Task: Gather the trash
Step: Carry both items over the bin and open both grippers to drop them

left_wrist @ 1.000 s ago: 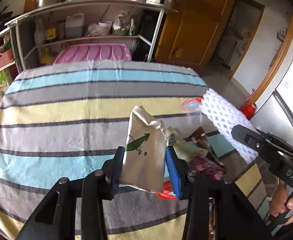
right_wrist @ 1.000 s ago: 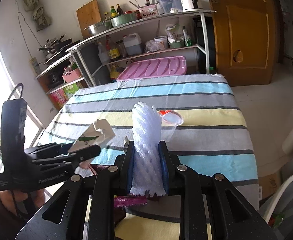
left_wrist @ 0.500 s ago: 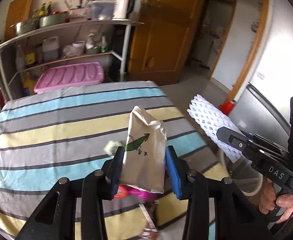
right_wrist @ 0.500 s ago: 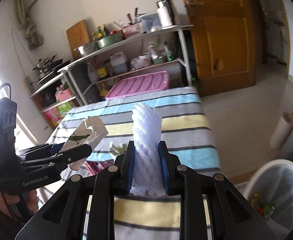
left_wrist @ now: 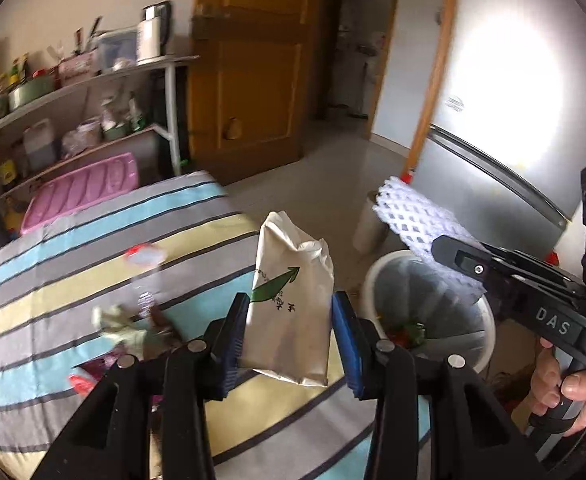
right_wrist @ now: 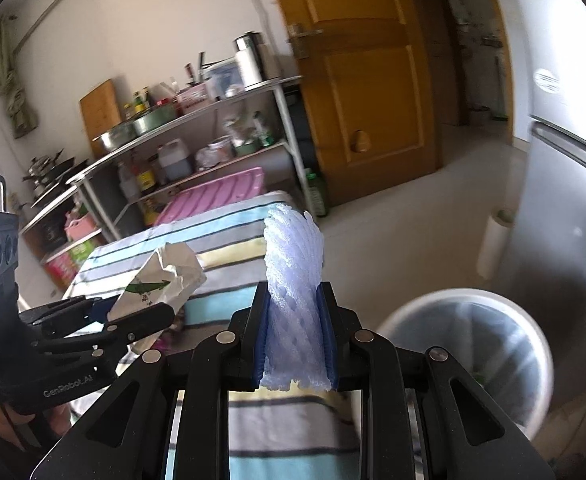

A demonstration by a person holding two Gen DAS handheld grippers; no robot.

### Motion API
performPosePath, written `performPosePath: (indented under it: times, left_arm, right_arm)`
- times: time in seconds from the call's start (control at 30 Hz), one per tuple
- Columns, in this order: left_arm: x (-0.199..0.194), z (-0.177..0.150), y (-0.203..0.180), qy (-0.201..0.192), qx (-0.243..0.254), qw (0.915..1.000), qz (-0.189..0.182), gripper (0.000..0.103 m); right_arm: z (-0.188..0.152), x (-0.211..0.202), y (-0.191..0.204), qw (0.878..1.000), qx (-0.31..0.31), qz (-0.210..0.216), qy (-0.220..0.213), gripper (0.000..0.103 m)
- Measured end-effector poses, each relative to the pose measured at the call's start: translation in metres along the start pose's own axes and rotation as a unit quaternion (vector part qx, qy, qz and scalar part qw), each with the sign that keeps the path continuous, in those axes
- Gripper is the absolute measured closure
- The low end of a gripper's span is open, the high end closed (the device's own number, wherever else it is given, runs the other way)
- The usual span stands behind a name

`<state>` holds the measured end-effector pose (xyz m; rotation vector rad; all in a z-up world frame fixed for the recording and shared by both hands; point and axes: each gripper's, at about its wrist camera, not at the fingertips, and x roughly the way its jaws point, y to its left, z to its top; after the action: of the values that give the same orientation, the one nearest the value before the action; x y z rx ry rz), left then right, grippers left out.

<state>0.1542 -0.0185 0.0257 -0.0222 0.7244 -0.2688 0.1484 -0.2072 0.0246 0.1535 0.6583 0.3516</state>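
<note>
My left gripper (left_wrist: 291, 312) is shut on a crumpled white paper bag (left_wrist: 291, 300) with a green arrow, held over the right edge of the striped table (left_wrist: 93, 248). My right gripper (right_wrist: 295, 312) is shut on a white foam fruit net (right_wrist: 293, 276); in the left wrist view the net (left_wrist: 413, 224) hangs above the white trash bin (left_wrist: 429, 312). The bin (right_wrist: 469, 344) stands on the floor to the lower right with some scraps inside. In the right wrist view the left gripper (right_wrist: 141, 308) and its bag (right_wrist: 161, 276) are at the left.
Several wrappers and a clear cup with a red lid (left_wrist: 145, 254) lie on the table. A metal shelf rack (right_wrist: 197, 136) with kitchenware stands behind it, a wooden door (right_wrist: 373, 80) beyond. A grey fridge (left_wrist: 493, 184) and a paper roll (right_wrist: 493, 240) stand by the bin.
Both grippers have swung right from over the table toward the trash bin, each still holding its item. The bin has come into view in both cameras.
</note>
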Motion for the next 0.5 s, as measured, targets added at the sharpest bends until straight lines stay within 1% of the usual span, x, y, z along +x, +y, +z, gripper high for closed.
performPosePath:
  times: [0.23,0.37,0.43,0.5]
  left_arm:
    - [0.024,0.004,-0.048,0.018,0.029,0.9988,-0.033,0.059]
    - [0.044,0.002,-0.075,0.040,0.042,0.9966,-0.058,0.059]
    - [0.053,0.000,-0.089,0.047,0.051,0.9954,-0.065,0.058]
    - [0.067,-0.001,-0.101,0.063,0.055,0.9935,-0.078,0.058]
  right_arm:
    - [-0.014,-0.016,-0.045,0.999,0.033,-0.039,0.003,0.079]
    - [-0.027,-0.021,-0.070,0.996,0.039,-0.074,0.017,0.079]
    - [-0.032,-0.022,-0.082,0.995,0.047,-0.083,0.024,0.079]
    - [-0.037,-0.022,-0.096,0.993,0.058,-0.097,0.034,0.079]
